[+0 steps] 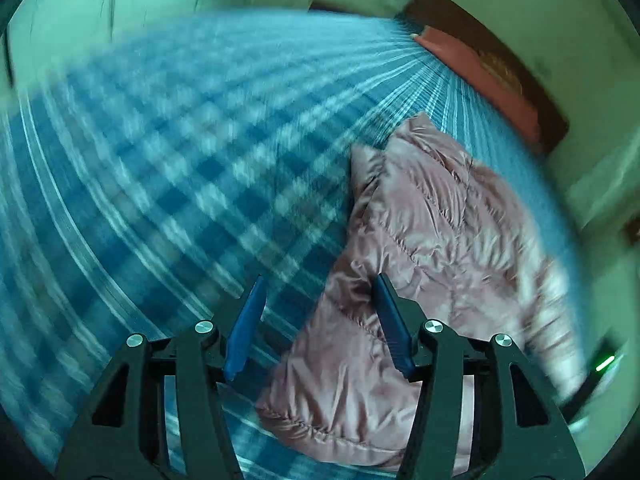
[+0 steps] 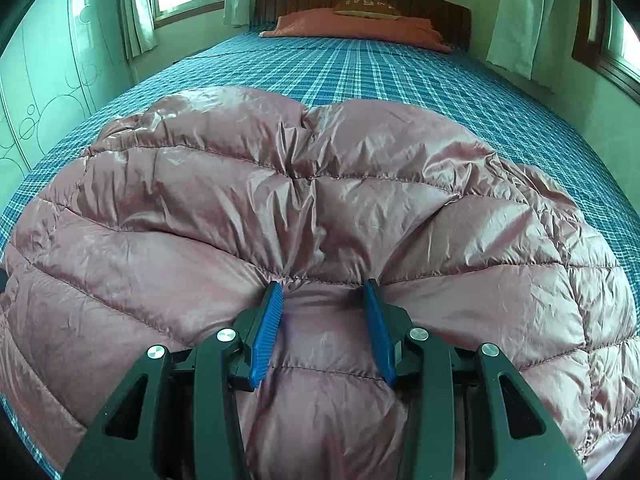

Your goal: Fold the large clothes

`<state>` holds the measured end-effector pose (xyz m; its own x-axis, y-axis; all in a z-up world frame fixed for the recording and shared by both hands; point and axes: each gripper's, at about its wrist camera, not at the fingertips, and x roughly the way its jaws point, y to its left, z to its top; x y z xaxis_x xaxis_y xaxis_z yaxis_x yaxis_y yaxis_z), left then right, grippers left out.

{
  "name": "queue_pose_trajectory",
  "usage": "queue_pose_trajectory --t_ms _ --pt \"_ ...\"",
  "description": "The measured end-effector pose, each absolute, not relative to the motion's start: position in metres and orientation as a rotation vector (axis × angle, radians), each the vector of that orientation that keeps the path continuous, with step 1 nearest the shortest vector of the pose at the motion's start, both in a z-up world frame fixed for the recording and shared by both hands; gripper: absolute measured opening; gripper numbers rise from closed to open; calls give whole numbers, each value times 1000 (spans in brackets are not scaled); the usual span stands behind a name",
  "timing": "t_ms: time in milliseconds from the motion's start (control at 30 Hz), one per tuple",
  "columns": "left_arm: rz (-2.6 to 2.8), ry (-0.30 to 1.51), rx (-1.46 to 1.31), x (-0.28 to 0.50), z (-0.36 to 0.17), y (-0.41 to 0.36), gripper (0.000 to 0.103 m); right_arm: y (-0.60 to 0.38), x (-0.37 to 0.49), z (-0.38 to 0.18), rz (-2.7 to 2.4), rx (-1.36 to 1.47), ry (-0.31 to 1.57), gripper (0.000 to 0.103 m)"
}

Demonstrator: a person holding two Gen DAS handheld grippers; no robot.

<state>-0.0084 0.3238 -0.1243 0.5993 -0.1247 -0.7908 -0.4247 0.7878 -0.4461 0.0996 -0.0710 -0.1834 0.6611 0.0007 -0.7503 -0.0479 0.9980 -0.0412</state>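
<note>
One jacket, one bed, two claws.

A single pink quilted jacket [image 2: 320, 208] lies on one bed [image 2: 400, 76], right under the right claw [image 2: 323, 286] and just right of the left claw [image 1: 320, 280]. Each claw has two blue pads. Far ahead of the right claw: one pink pillow [image 2: 352, 28], one headboard [image 2: 432, 8], and two windows, one to each side.

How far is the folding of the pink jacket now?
Done: the pink puffer jacket lies on the blue plaid bed, apparently already bunched or partly folded. In hand: the right hand-held gripper is open with its tips against the fabric; the left hand-held gripper is open above the jacket's edge, holding nothing. Left: grasping and finishing the folds.
</note>
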Motion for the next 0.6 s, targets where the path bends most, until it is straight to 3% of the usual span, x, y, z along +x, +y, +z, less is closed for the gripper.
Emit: queue_pose_trajectory --t_ms 200,600 --pt "55 900 -984 -3 -154 329 58 -71 99 -183 27 -60 847 42" --pt "-35 896 -1052 30 -166 313 60 -69 98 -182 22 -64 843 42"
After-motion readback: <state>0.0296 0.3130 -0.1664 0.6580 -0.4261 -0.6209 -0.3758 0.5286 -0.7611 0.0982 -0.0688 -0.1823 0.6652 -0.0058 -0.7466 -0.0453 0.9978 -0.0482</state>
